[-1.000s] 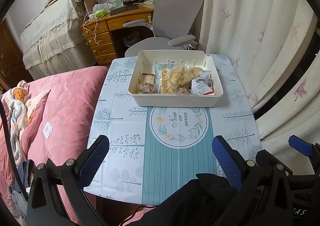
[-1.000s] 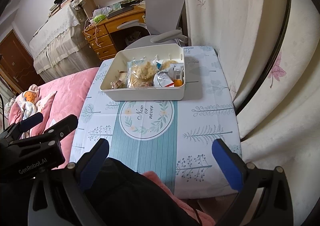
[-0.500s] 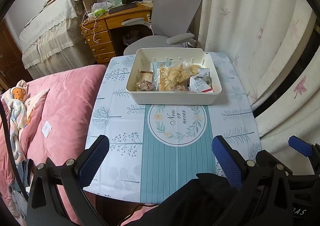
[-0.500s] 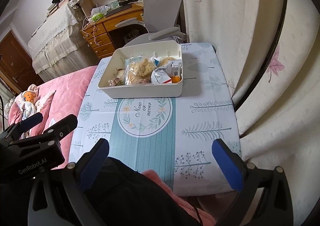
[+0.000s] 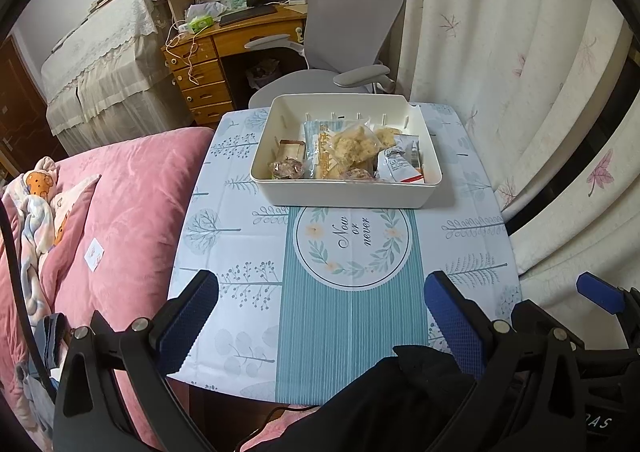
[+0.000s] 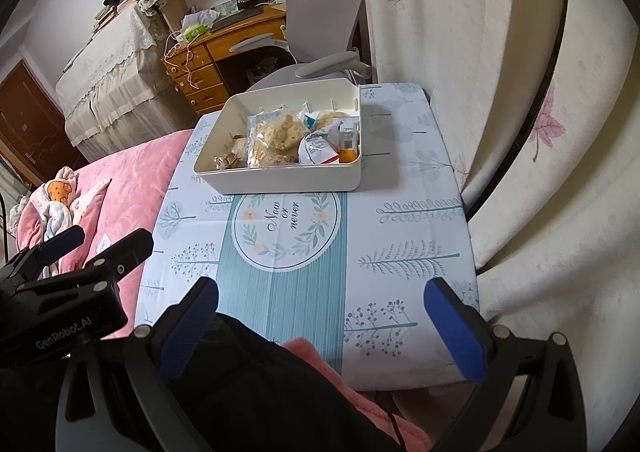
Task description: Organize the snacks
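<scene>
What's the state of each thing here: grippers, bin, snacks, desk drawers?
left gripper: open, empty, above the table's near edge
right gripper: open, empty, above the table's near edge
white bin: upright, no lid, on the tablecloth
snack packets: all inside the bin, lying loosely overlapped
desk drawers: shut
office chair: unoccupied, beyond the table's far edge

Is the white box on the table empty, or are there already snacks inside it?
Not empty. The white box holds several snack packets, among them a clear bag of pale puffed pieces and a white packet.
</scene>
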Tool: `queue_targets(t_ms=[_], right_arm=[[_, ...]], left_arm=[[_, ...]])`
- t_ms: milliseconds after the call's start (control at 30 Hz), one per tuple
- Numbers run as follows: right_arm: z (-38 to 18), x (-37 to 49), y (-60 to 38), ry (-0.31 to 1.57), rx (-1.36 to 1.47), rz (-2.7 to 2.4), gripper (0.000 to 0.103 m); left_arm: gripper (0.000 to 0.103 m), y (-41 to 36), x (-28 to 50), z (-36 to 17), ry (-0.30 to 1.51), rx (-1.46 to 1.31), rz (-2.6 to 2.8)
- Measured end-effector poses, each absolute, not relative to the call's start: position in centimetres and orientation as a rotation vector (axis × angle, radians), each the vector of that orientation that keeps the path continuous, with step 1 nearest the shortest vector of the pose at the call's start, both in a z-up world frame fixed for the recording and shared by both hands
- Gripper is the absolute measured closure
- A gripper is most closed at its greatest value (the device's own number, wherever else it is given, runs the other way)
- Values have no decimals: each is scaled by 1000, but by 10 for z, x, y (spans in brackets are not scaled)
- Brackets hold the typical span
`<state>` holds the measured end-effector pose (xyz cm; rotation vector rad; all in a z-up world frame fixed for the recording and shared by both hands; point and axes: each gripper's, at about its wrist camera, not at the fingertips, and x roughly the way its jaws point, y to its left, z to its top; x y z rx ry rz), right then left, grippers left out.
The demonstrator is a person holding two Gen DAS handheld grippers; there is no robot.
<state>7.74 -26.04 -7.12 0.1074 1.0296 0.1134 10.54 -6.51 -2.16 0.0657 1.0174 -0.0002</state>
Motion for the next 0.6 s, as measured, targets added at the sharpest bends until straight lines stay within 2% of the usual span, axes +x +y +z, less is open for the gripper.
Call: queue_targets(t_ms=[600], right_arm=[[-72, 81, -282, 1056, 96, 138, 0]], left_arm=[[1, -84, 96, -27, 1031, 56, 33]])
